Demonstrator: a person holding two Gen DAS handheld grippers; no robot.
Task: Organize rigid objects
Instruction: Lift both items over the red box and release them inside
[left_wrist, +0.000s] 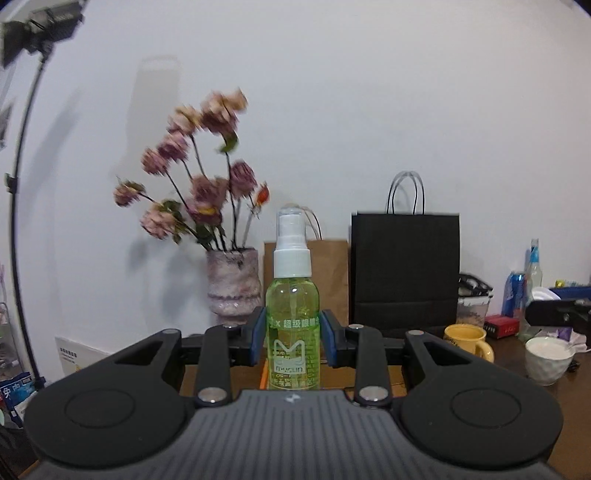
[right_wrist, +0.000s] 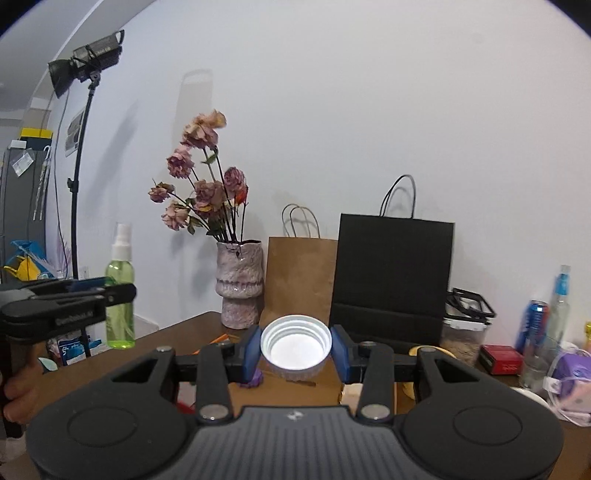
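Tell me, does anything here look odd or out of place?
Only mildly. The right gripper holds a white screw lid with no jar in sight, its open side tipped toward the camera. The flowers in the vase look dried and drooping. The green spray bottle is upright in the left gripper.

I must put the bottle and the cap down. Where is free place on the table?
Bare brown table shows left of the vase, toward the table's corner. The right side is crowded: yellow mug, white bowl, red box, can.
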